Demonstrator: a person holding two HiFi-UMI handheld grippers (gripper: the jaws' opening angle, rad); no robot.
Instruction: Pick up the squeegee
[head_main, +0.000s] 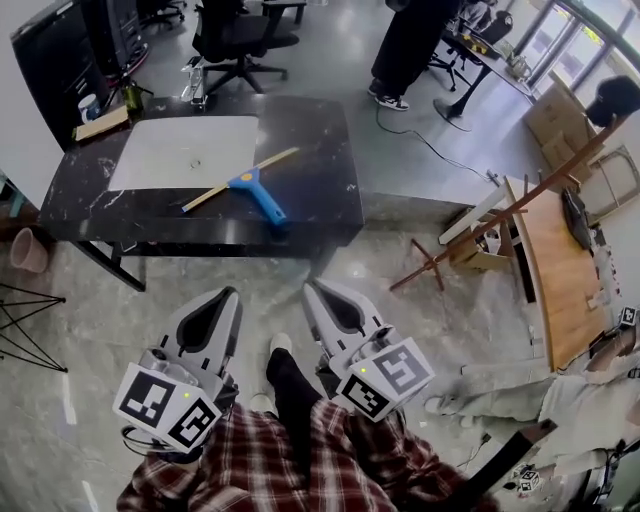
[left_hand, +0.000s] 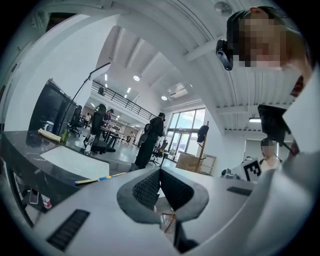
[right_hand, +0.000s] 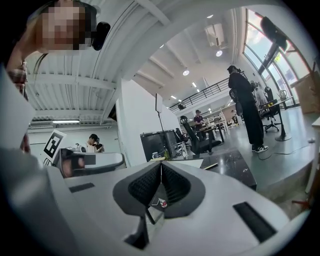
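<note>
The squeegee (head_main: 247, 182), with a blue handle and a long pale wooden blade, lies flat on the black marble table (head_main: 320, 200), next to a white sheet (head_main: 185, 150). It also shows far off in the left gripper view as a thin yellow and blue strip, the squeegee (left_hand: 100, 178), and as a pale sliver, the squeegee (right_hand: 210, 165), in the right gripper view. My left gripper (head_main: 232, 292) and right gripper (head_main: 308, 285) hang side by side over the floor, short of the table's near edge. Both are shut with nothing between the jaws, left gripper (left_hand: 160, 170) and right gripper (right_hand: 161, 164).
A wooden block (head_main: 100, 125) and a bottle (head_main: 132, 97) sit at the table's far left corner. Behind the table stand an office chair (head_main: 235, 40) and a person (head_main: 405, 45). A wooden coat stand (head_main: 500, 215) and desk (head_main: 555, 270) are at the right, a pink bin (head_main: 28, 250) at the left.
</note>
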